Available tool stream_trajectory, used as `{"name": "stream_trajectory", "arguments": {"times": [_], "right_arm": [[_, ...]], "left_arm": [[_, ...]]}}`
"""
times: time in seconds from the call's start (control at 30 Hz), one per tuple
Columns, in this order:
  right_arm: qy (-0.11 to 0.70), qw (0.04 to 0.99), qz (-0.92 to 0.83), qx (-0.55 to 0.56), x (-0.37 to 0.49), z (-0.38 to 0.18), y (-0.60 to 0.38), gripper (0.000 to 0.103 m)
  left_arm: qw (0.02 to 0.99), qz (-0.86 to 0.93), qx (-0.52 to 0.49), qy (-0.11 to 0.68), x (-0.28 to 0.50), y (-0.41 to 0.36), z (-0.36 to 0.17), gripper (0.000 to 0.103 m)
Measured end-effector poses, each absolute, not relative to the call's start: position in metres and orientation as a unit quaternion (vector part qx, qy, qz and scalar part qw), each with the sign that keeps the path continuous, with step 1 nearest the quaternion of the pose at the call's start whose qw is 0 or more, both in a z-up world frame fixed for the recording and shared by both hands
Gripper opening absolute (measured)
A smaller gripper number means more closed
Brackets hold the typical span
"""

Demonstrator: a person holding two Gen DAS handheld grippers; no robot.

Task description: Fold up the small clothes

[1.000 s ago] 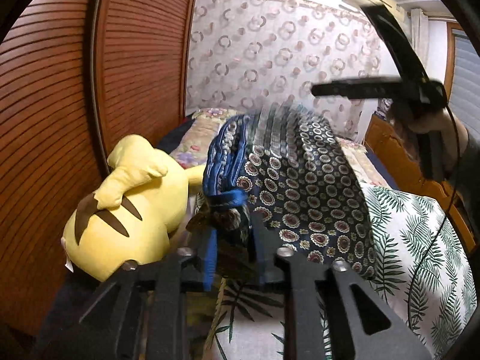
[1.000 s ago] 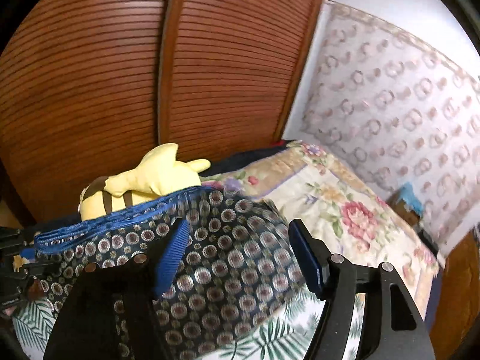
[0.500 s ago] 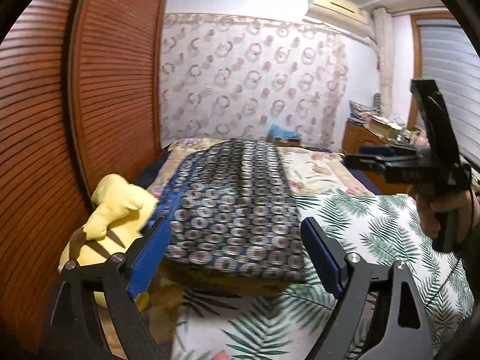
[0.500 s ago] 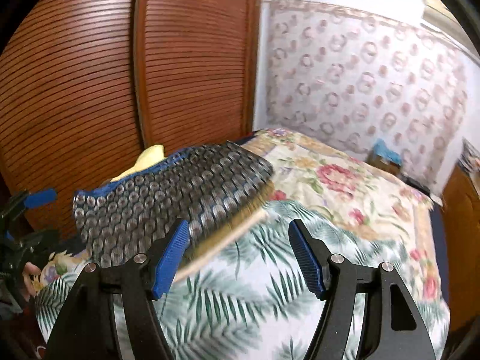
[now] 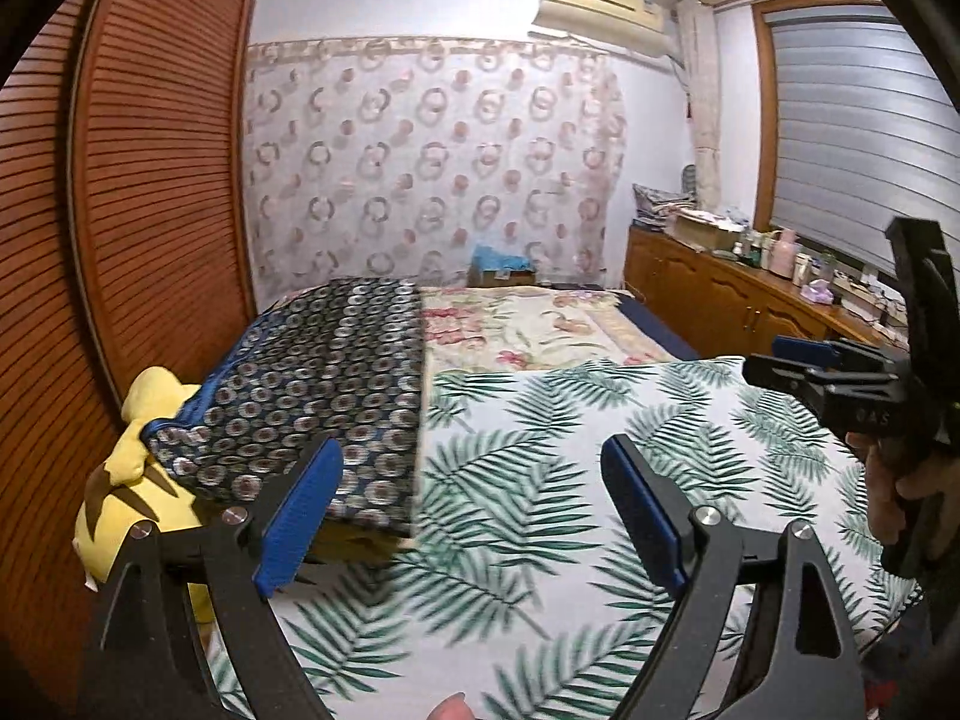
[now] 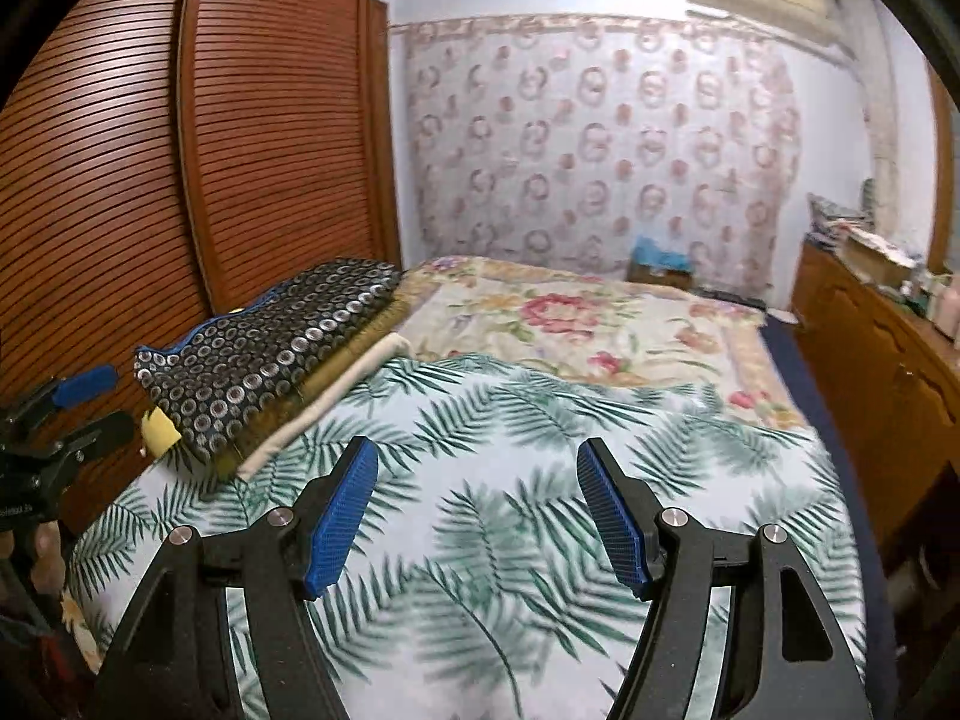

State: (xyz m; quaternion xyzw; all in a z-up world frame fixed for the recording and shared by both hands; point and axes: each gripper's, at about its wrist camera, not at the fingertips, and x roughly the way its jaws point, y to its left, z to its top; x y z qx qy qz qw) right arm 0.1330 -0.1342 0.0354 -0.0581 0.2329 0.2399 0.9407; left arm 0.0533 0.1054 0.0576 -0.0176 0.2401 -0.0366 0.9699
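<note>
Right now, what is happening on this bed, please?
A person is folding small clothes with a gripper in each hand. A dark patterned garment lies folded on a small stack of folded clothes near the wooden closet, partly over a yellow plush toy. Both the left gripper and the right gripper hang over the leaf-print blanket with jaws open and nothing between them. No other loose garment shows in either view.
</note>
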Motion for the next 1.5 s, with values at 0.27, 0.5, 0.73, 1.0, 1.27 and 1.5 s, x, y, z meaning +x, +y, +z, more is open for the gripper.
{"name": "stream_trajectory", "arguments": {"times": [0.27, 0.5, 0.73, 1.0, 1.27, 1.5], "right_arm": [[0.193, 0.962, 0.190, -0.038, 0.067, 0.049, -0.155, 0.084], [0.163, 0.974, 0.156, -0.019, 0.029, 0.056, -0.159, 0.084], [0.164, 0.975, 0.150, -0.012, 0.020, 0.040, -0.148, 0.084], [0.161, 0.976, 0.147, -0.006, 0.026, 0.036, -0.153, 0.084], [0.159, 0.976, 0.148, -0.007, 0.027, 0.033, -0.161, 0.084], [0.160, 0.975, 0.152, -0.009, 0.028, 0.033, -0.166, 0.084]], "left_arm": [[0.973, -0.055, -0.007, 0.223, 0.046, 0.068, 0.079, 0.088], [0.975, -0.054, 0.002, 0.217, 0.044, 0.054, 0.090, 0.088], [0.975, -0.056, -0.006, 0.216, 0.045, 0.051, 0.090, 0.088], [0.975, -0.050, -0.006, 0.217, 0.044, 0.052, 0.090, 0.088], [0.975, -0.051, -0.006, 0.214, 0.042, 0.055, 0.091, 0.088], [0.975, -0.049, -0.004, 0.215, 0.043, 0.056, 0.091, 0.088]]}}
